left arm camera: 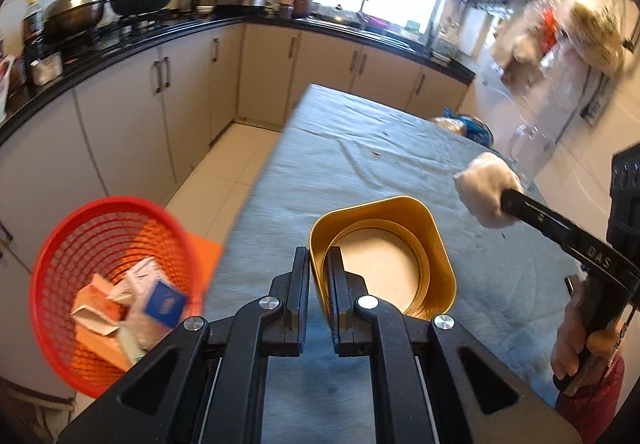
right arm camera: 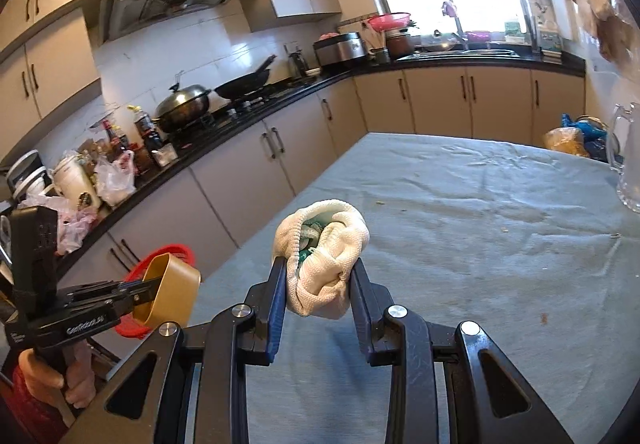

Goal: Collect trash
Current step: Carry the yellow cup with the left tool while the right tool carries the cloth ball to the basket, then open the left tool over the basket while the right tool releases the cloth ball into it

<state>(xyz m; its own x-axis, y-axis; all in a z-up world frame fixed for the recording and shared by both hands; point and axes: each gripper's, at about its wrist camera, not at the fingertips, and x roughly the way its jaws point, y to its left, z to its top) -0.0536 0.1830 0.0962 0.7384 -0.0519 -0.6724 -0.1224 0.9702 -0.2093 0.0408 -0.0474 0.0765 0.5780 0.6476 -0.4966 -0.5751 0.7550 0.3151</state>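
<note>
Step in hand: carrying two pieces of trash off the table point(left arm camera: 360, 148) toward the red basket point(left arm camera: 56, 244), judged from how both are lifted clear of the cloth.
Left gripper point(left arm camera: 319, 264): its jaws are clamped on one wall of the gold tin point(left arm camera: 400, 220), one finger outside and one inside; the tin hangs open side toward the camera, over the table's left edge.
Right gripper point(right arm camera: 319, 280): its jaws squeeze the white cloth bundle point(right arm camera: 324, 256) from both sides; something green shows in the bundle's open fold.
Basket: it stands off the table's left edge, lower than the tabletop, already holding cartons and paper point(left arm camera: 132, 308).
Doing it well: the tin is nearest the basket, so it likely goes first; bring it fully above the rim before letting go, since a wall-only pinch lets it swing. Keep the bundle's opening upward so nothing spills onto the cloth.
Risk: the two grippers are close together and could meet above the basket.
Left on the table: small crumbs point(right arm camera: 404, 210) near the middle and a glass jug point(right arm camera: 628, 160) at the right edge.
Writing, right tool: "DAS" on its arm in the left view.
Writing, left tool: a white word on its side, too blurred to read with confidence.
Cartons: print is unreadable.
</note>
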